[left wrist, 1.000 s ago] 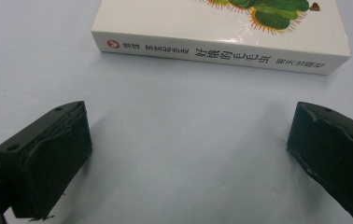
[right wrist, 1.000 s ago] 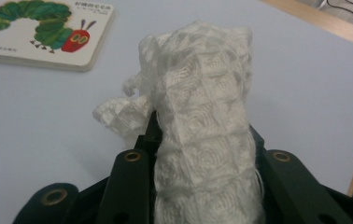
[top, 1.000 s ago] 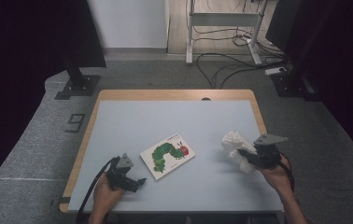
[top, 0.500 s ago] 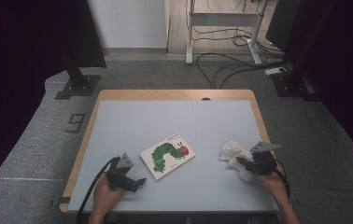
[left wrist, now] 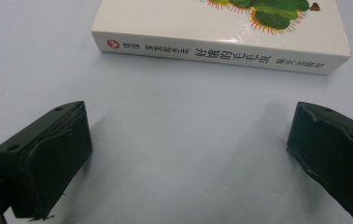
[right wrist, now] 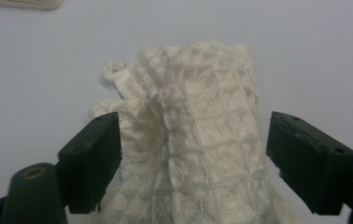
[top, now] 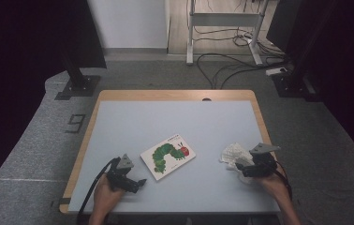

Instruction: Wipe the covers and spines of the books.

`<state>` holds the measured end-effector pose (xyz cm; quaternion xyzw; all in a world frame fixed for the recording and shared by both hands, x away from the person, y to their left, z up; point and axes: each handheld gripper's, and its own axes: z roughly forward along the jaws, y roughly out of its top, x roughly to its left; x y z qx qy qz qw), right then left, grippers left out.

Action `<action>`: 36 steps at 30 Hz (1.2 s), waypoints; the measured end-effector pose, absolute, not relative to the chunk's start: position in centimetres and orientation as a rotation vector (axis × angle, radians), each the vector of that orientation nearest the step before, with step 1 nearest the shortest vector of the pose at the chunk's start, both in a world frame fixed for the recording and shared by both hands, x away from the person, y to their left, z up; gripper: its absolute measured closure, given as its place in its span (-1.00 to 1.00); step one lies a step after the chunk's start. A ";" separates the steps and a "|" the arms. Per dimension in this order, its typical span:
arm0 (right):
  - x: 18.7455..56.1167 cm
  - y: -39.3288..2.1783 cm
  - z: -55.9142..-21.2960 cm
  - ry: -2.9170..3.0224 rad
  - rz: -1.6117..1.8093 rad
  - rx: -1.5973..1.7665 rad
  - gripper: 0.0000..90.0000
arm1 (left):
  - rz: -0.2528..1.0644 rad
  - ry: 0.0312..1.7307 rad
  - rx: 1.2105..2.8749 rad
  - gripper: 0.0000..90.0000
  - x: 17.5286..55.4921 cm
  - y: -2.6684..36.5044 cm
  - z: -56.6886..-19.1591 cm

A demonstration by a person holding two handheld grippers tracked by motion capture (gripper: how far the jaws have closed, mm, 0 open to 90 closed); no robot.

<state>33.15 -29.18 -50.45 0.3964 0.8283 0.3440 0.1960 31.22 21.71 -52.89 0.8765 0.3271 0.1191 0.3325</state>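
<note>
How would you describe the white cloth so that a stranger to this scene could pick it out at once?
Start at the pale grey table with a wooden rim and go to its near right corner. There, between the open jaws of the right gripper, lies a crumpled white waffle-weave cloth. Unlike the flat, glossy caterpillar picture book at mid-table, it is soft, bunched and plain white.

A white picture book with a green caterpillar (top: 168, 155) lies on the pale grey table (top: 175, 122); left gripper (top: 140, 182) near its left, crumpled white cloth (top: 232, 153) and right gripper (top: 239, 165) well right.
</note>
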 end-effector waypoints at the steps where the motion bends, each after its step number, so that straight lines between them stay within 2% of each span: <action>1: 33.1 -29.2 -50.3 2.316 0.968 1.112 -0.73 | 0.311 0.855 2.289 -1.00 31.2 21.7 -52.9; 3: 33.1 -29.2 -49.8 2.289 0.971 1.104 -0.76 | 0.311 0.854 2.290 -1.00 31.2 21.7 -52.9; 5: 33.1 -29.2 -49.4 2.276 0.976 1.100 -0.99 | 0.311 0.854 2.289 -1.00 31.2 21.7 -52.9; 16: 33.4 -28.2 -48.2 2.287 1.018 1.085 -1.00 | 0.312 0.854 2.290 -1.00 31.2 21.7 -52.9; 36: 35.6 -21.6 -47.7 2.396 1.087 0.966 -1.00 | 0.308 0.826 2.305 -1.00 31.5 21.2 -52.8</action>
